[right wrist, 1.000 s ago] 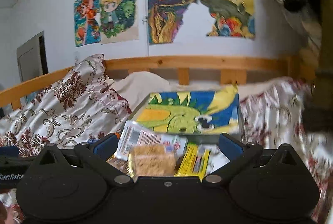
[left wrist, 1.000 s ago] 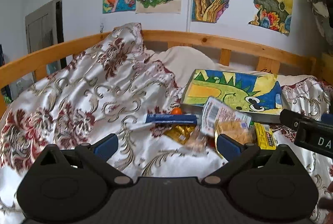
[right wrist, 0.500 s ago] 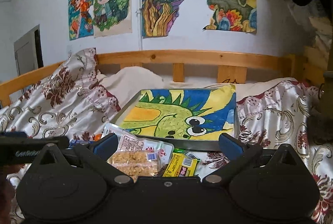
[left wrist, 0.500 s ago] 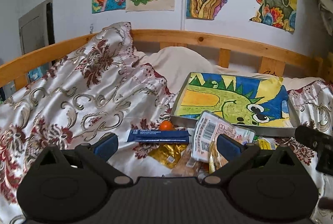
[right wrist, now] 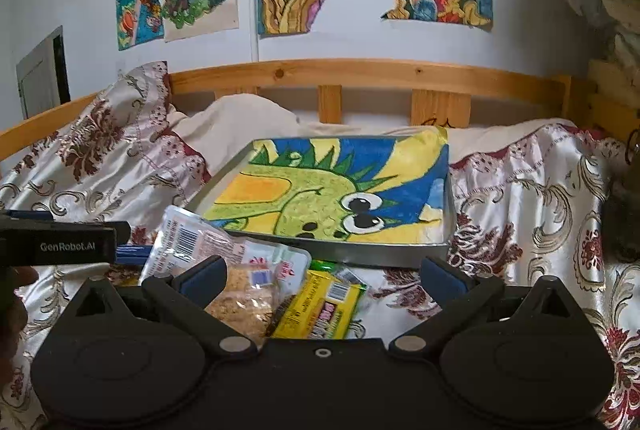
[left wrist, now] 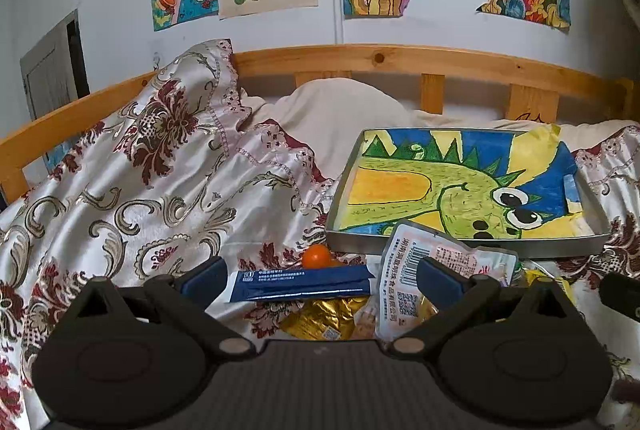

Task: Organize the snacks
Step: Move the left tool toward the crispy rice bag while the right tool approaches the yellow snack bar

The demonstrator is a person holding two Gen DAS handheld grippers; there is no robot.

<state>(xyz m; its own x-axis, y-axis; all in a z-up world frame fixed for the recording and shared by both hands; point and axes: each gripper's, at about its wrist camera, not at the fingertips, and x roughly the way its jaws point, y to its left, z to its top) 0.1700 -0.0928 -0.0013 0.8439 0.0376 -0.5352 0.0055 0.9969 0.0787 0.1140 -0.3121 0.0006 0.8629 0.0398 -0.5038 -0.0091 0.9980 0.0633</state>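
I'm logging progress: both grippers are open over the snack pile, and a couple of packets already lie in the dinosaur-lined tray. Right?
Not quite. Both the left gripper and right gripper are open, but the tray holds only its dinosaur drawing; the right wrist view shows every packet, such as the yellow packet, on the bedspread before it.

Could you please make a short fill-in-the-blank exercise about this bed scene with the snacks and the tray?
1. The drawing lining the metal tray shows a green ____.
2. The small round fruit behind the dark blue packet is ____ in colour.
3. Both the left hand-held gripper and the right hand-held gripper are ____.
4. The yellow snack pack lies ____ the tray, on the bedspread.

Missing words: dinosaur; orange; open; outside
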